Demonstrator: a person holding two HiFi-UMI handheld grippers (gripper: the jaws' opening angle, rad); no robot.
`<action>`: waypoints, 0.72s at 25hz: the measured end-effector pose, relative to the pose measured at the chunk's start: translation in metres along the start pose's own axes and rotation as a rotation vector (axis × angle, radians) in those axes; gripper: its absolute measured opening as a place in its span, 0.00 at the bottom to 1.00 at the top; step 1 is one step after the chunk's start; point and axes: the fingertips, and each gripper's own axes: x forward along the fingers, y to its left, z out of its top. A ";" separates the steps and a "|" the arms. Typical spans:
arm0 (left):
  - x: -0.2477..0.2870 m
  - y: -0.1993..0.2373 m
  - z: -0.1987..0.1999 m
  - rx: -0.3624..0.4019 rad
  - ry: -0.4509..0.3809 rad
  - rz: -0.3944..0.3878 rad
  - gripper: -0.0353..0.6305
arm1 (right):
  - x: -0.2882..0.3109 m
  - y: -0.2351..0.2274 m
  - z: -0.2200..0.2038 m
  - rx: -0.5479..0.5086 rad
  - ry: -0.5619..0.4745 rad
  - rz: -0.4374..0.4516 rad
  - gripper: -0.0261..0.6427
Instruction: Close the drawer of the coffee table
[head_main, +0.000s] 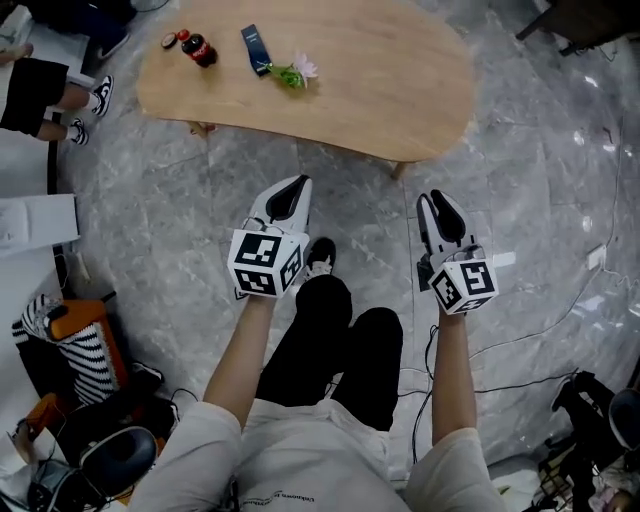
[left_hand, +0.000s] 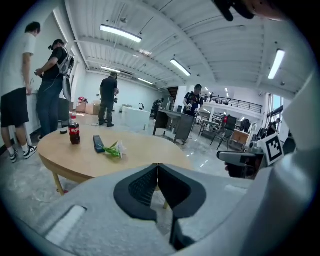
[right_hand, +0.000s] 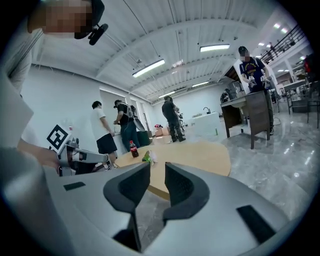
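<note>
The coffee table is a low, rounded wooden table on the grey marbled floor ahead of me; it also shows in the left gripper view and the right gripper view. No drawer shows in any view. A cola bottle, a dark flat case and a flower lie on its top. My left gripper hangs in the air short of the table's near edge, its jaws shut with the tips touching and nothing between them. My right gripper is held beside it at about the same height, open and empty.
My own legs and a shoe are below the grippers. A person's legs stand at the table's left end. Bags lie at the lower left, and cables run across the floor on the right. Several people stand beyond the table.
</note>
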 end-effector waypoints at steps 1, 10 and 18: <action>-0.008 -0.003 0.007 0.001 0.005 0.007 0.07 | -0.004 0.007 0.009 -0.003 0.006 0.001 0.19; -0.085 -0.026 0.092 -0.025 0.031 0.026 0.07 | -0.034 0.078 0.087 0.035 0.070 -0.005 0.18; -0.166 -0.044 0.154 -0.122 0.059 0.045 0.07 | -0.063 0.142 0.161 0.048 0.127 -0.006 0.15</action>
